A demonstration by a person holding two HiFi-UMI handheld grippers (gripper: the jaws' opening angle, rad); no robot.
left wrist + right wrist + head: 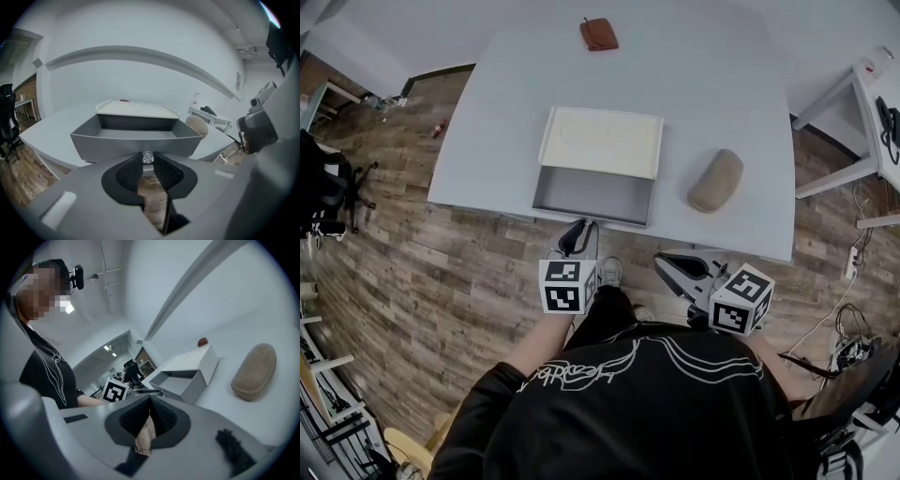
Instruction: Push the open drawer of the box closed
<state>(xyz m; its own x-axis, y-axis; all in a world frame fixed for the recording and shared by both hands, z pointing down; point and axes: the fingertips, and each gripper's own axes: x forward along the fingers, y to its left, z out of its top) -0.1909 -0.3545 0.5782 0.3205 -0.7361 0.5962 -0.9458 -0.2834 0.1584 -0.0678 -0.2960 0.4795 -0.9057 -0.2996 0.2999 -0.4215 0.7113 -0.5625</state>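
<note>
White surface [487, 141] over a wood floor [422, 272]. On it I count one box [602, 141] with one drawer [592, 195] pulled out toward me at the near edge. One tan case [715, 180] lies to the right of the box, and one brown pouch [598, 35] lies at the far edge. I hold two grippers. My left gripper [577, 228] is at the drawer front, its jaws closed on the drawer's one small clear knob [147, 157]. My right gripper [667, 263] hangs off the near edge, right of the drawer, its jaws together on nothing.
</note>
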